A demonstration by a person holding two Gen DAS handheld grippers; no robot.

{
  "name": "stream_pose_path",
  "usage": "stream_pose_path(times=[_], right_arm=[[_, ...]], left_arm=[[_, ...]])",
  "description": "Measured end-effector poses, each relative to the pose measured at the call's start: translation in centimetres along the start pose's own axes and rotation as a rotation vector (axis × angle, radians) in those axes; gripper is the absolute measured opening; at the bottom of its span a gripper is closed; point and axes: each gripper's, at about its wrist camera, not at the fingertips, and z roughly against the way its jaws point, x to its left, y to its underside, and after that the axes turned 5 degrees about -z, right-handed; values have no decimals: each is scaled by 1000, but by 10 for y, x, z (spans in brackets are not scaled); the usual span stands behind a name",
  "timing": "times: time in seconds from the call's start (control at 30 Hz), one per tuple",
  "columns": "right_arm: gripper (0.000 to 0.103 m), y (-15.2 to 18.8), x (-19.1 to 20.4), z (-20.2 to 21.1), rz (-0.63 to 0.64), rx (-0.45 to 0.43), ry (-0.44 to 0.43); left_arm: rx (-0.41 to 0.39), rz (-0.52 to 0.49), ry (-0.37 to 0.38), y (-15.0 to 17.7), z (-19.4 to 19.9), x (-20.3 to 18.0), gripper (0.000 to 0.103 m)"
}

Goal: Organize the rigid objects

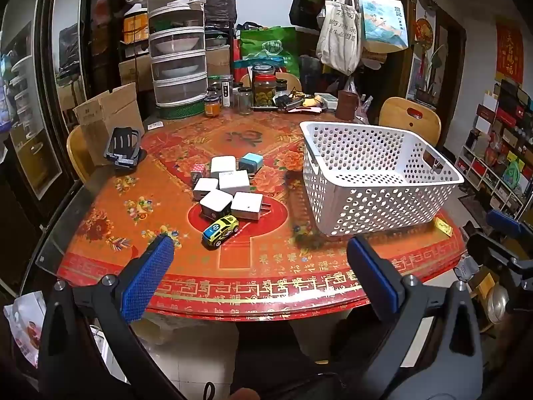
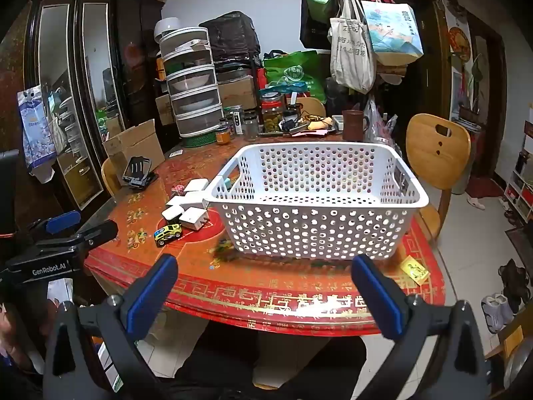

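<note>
Several white charger blocks point(image 1: 230, 193) lie clustered mid-table, with a teal-topped one point(image 1: 251, 161) and a small pink-checked one point(image 1: 199, 168) behind. A yellow-green toy car point(image 1: 220, 230) sits in front of them; it also shows in the right wrist view point(image 2: 168, 233), as do the blocks point(image 2: 186, 206). An empty white perforated basket point(image 1: 383, 180) point(image 2: 316, 200) stands to their right. My left gripper point(image 1: 260, 250) is open and empty at the table's near edge, short of the car. My right gripper point(image 2: 265, 270) is open and empty in front of the basket.
A black phone stand point(image 1: 123, 148) sits at the table's left. Jars point(image 1: 265, 90), a brown mug point(image 1: 346, 105) and a tiered food cover point(image 1: 178, 50) crowd the back. A small yellow card point(image 2: 414, 268) lies near the front right edge. Wooden chairs point(image 2: 438, 150) flank the round table point(image 1: 266, 286).
</note>
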Motion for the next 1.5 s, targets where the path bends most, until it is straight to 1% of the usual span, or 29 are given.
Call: stream_pose_path(times=[0.5,1.5], right_arm=[[103,0,0,-1,-4,8,0],[103,2,4,0,2,10,1]], left_arm=[[3,9,10,-1,-2,3,102],[8,-10,4,1,-2,0,102]])
